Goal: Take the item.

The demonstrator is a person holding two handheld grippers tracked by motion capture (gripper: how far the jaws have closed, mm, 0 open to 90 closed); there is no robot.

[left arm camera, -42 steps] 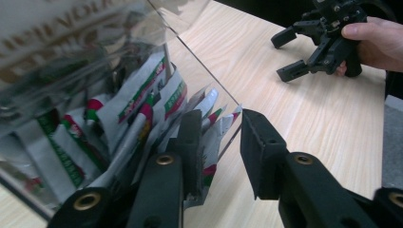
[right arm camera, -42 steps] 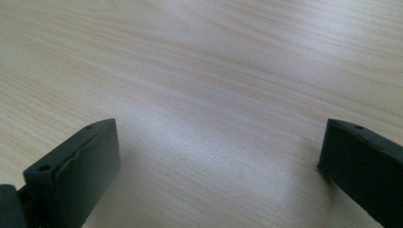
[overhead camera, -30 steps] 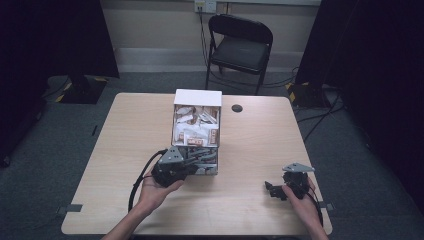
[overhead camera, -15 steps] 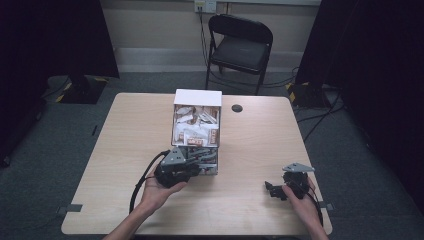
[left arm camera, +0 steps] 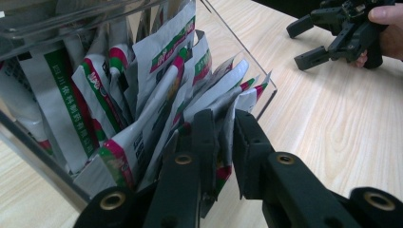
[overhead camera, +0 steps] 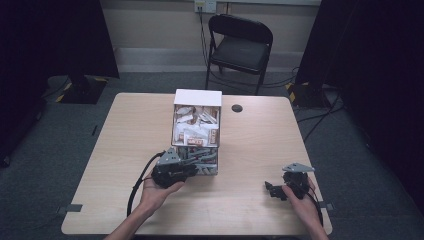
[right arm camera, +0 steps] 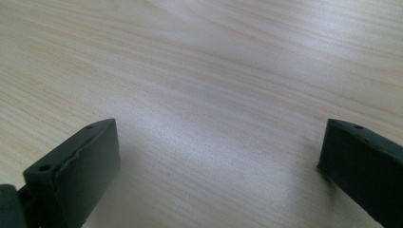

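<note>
The left gripper (overhead camera: pixel 192 162) was at the near end of the clear box (overhead camera: pixel 196 131), which stood around the middle of the bench (overhead camera: pixel 125 140), its far end toward the far edge. In the left gripper view its fingers (left arm camera: pixel 204 137) were drawn narrow and pinched a packet (left arm camera: pixel 227 123) among the upright white packets with green and red print that packed the box. The held packet sat at the near corner of the box, close against the clear wall (left arm camera: pixel 247 52), and its top edge rose between the two fingers.

The right gripper (overhead camera: pixel 273 190) rested near the near right corner of the bench, well apart from the box, with a hand (overhead camera: pixel 302 200) around it. Its fingers (right arm camera: pixel 81 166) stood wide apart over bare wood and held nothing. In the left gripper view that same gripper (left arm camera: pixel 309 42) appeared farther off across the bench, fingers spread.

A small dark round disc (overhead camera: pixel 237 108) lay on the bench just beside the far right corner of the box. A folding chair (overhead camera: pixel 240 47) stood on the floor beyond the far edge.
</note>
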